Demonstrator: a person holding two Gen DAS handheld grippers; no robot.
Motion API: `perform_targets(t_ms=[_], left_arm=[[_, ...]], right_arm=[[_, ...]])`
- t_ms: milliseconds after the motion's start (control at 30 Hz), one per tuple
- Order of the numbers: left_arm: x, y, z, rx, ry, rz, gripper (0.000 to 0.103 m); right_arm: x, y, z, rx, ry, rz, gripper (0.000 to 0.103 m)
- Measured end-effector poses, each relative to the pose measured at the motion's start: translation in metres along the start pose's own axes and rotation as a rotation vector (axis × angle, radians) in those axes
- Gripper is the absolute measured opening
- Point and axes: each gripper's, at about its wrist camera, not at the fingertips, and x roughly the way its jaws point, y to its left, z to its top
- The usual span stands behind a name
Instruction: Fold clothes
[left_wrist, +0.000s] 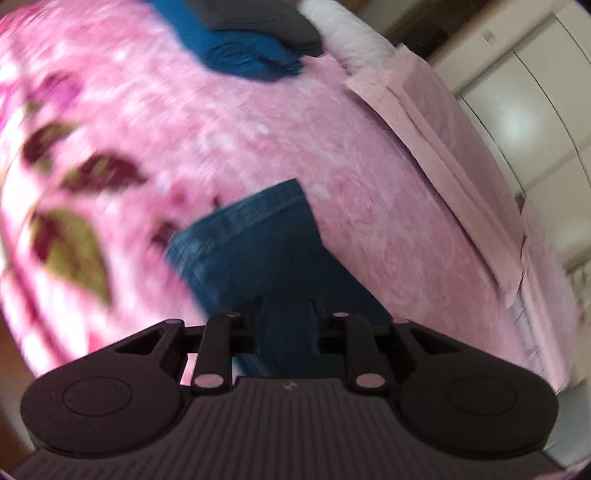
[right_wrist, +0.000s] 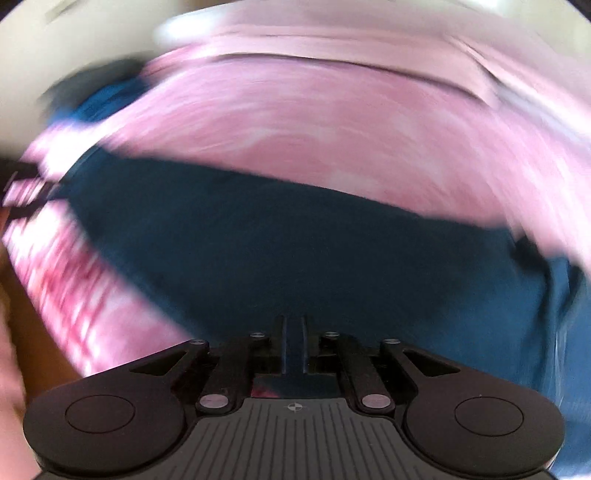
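Left black two-finger gripper (left_wrist: 285, 314), bottom centre of frame, is clamped on cloth; right black two-finger gripper (right_wrist: 293, 332), also bottom centre, fingers nearly touching, pinching fabric.

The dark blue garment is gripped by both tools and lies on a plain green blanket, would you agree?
Not quite: the blanket is pink with a floral print, not plain green, as the left wrist view shows. The rest stands: the dark blue garment is gripped by the left tool and the right tool.

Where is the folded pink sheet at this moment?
In the left wrist view the folded pink sheet lies on the right part of the pink blanket, near the bed edge, right of the crumpled blue garment.
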Motion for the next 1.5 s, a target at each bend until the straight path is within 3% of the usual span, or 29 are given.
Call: perform_targets(t_ms=[67, 100, 200, 300, 533, 667, 700, 733, 800, 900, 1033, 1133, 1200, 1267, 1333, 1500], left_arm=[[0.015, -0.002, 0.001, 0.111, 0.052, 0.089, 0.014], [0.017, 0.001, 0.001, 0.119, 0.066, 0.109, 0.003], [0.008, 0.013, 0.008, 0.025, 0.091, 0.115, 0.002], [-0.002, -0.008, 0.014, 0.087, 0.099, 0.134, 0.007], [0.033, -0.129, -0.017, 0.351, 0.292, -0.091, 0.007], [0.069, -0.208, -0.052, 0.425, 0.388, -0.242, 0.007], [0.077, -0.228, -0.061, 0.444, 0.406, -0.274, 0.007], [0.084, -0.247, -0.069, 0.463, 0.424, -0.306, 0.009], [0.097, -0.282, -0.086, 0.510, 0.459, -0.350, 0.012], [0.112, -0.323, -0.108, 0.570, 0.499, -0.386, 0.013], [0.128, -0.367, -0.134, 0.624, 0.541, -0.410, 0.013], [0.137, -0.384, -0.148, 0.624, 0.546, -0.408, 0.013], [0.143, -0.390, -0.153, 0.635, 0.555, -0.425, 0.013], [0.151, -0.398, -0.158, 0.655, 0.587, -0.447, 0.015], [0.160, -0.406, -0.162, 0.678, 0.631, -0.470, 0.022], [0.192, -0.421, -0.173, 0.705, 0.778, -0.529, 0.032]], right_arm=[[0.012, -0.012, -0.003, 0.122, 0.068, -0.022, 0.005], [0.019, -0.016, -0.006, 0.168, 0.116, -0.026, 0.005], [0.017, -0.015, -0.010, 0.184, 0.167, -0.022, 0.005], [0.004, -0.025, -0.009, 0.237, 0.163, -0.033, 0.005], [-0.037, -0.118, -0.013, 0.606, 0.082, -0.141, 0.006], [-0.069, -0.180, -0.022, 0.655, 0.037, -0.220, 0.007], [-0.077, -0.197, -0.025, 0.667, 0.026, -0.243, 0.014], [-0.085, -0.215, -0.028, 0.679, 0.014, -0.265, 0.037], [-0.100, -0.250, -0.034, 0.705, -0.016, -0.322, 0.069], [-0.125, -0.308, -0.039, 0.736, -0.072, -0.369, 0.069], [-0.137, -0.388, -0.035, 0.780, -0.128, -0.333, 0.069], [-0.127, -0.431, -0.029, 0.797, -0.156, -0.207, 0.069], [-0.110, -0.456, -0.027, 0.840, -0.144, -0.067, 0.069], [-0.094, -0.473, -0.032, 0.881, -0.123, 0.080, 0.069], [-0.083, -0.480, -0.037, 0.879, -0.097, 0.166, 0.053], [-0.080, -0.492, -0.046, 0.906, -0.130, 0.203, 0.053]])
